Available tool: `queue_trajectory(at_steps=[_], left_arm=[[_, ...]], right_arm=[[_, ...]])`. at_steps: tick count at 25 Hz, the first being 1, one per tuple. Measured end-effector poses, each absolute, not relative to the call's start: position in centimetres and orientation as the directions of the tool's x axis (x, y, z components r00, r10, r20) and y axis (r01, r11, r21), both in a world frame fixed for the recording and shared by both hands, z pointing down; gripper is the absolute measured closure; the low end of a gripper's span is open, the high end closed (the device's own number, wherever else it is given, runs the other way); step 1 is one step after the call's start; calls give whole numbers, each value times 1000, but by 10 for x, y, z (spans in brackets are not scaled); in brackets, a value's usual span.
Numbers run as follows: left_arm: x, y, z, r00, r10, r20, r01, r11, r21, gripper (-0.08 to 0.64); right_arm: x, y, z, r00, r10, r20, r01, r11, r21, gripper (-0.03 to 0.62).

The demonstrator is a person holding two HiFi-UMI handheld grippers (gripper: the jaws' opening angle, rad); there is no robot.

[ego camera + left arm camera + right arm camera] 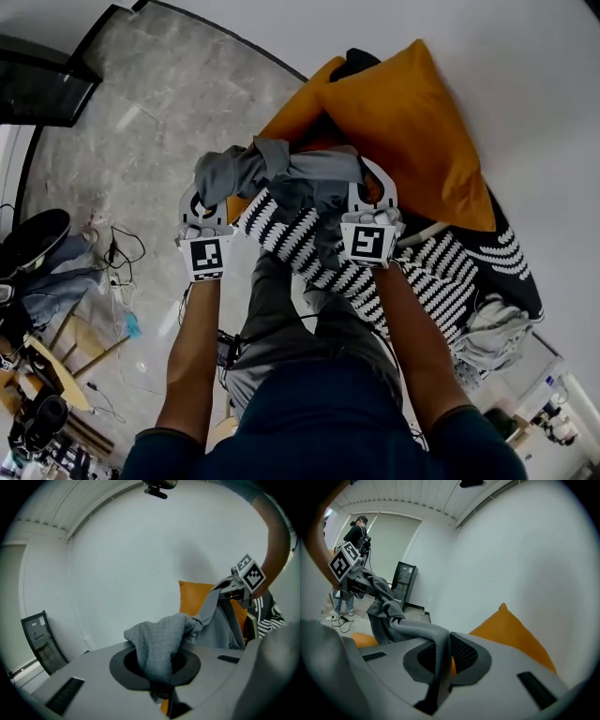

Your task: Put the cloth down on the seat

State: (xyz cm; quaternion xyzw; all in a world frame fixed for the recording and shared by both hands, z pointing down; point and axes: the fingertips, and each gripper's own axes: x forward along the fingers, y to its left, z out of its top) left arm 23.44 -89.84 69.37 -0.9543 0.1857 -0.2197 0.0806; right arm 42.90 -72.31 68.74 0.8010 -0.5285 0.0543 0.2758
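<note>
Head view shows me both grippers held out past the person's knees, with the grey cloth point(281, 178) strung between them above the seat point(441, 272), whose cover is striped black and white. My left gripper point(199, 202) has 1 bunched end of the cloth and my right gripper point(372, 192) has the other. The middle sags in loose folds between the 2 tools. The cloth hangs over the near edge of the seat, just in front of the orange cushion point(403, 122) that sits against the white wall point(525, 84).

In the left gripper view the jaws are nearly together, pinched on a thick wad of cloth that bulges up out of them. In the right gripper view the jaws are just as narrow, clamped on a thinner twisted strand that runs off toward the other tool. I cannot tell whether any of the cloth touches the seat. Off to the left, cables point(122, 248) trail across the grey stone floor point(141, 112).
</note>
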Motion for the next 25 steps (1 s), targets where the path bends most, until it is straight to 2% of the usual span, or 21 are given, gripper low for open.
queue_trajectory(at_steps=[25], left_arm=[[271,-973,841,762,-348,545,-322,-935,-148,526]], right_arm=[[477,-787,839,429,-682,592,-903,-295,313,566]])
